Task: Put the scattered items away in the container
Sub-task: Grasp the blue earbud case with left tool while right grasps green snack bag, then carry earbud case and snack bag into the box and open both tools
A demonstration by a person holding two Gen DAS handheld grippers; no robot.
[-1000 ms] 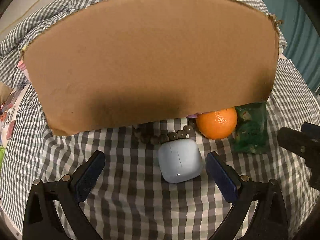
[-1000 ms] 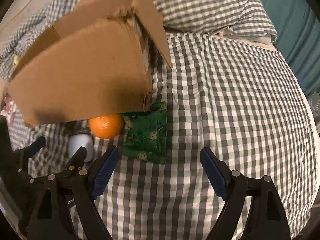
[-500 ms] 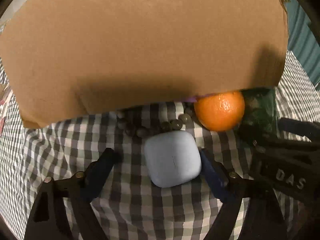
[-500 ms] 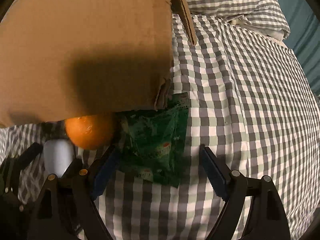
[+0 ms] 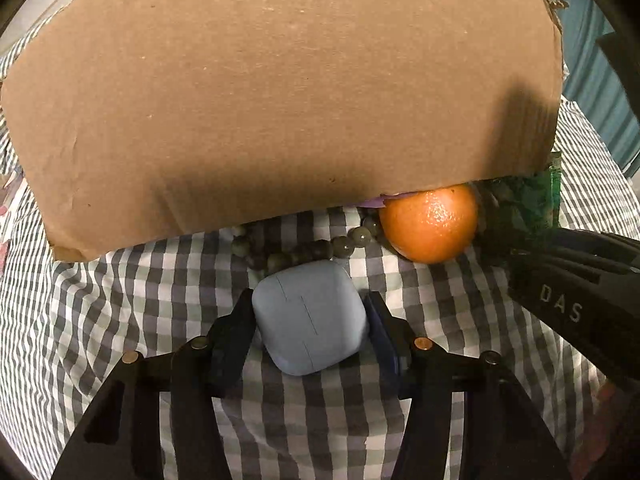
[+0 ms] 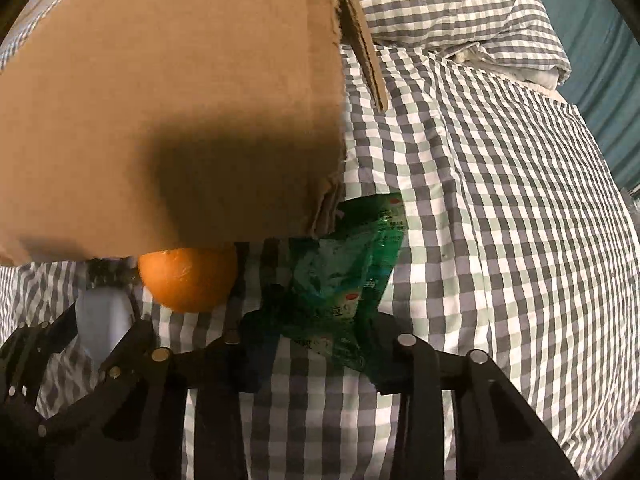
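1. Left wrist view: the left gripper (image 5: 310, 320) is clenched on the pale blue earbud case (image 5: 310, 316), one pad pressed against each of its sides, and the case rests on the grey checked bedsheet (image 5: 132, 292).
2. At 12 o'clock from the case, touching its far edge, lies a string of dark green beads (image 5: 304, 250) that runs toward 1 o'clock and ends beside the orange (image 5: 430, 224).
3. The orange sits at 1 o'clock from the case, tucked against the lower edge of the cardboard box (image 5: 280, 92), whose brown wall fills the upper half of the view.
4. At 3 o'clock from the orange a green snack packet (image 5: 528, 200) shows partly, with the black body of the right gripper (image 5: 576, 284) crossing in front of it.
5. Right wrist view: the right gripper (image 6: 316, 344) is closed on the green snack packet (image 6: 348, 276), its fingers meeting the packet's near end; the packet reaches toward 12 o'clock, and its far corner lies just beside the box corner.
6. The orange (image 6: 188, 280) lies at 9 o'clock from the packet, half under the cardboard box (image 6: 172, 100).
7. Farther toward 9 o'clock the earbud case (image 6: 104, 320) stands between the fingers of the left gripper (image 6: 100, 332).
8. Beyond the bedsheet (image 6: 500, 220), at 1 o'clock, a checked pillow (image 6: 452, 4) lies near the box.
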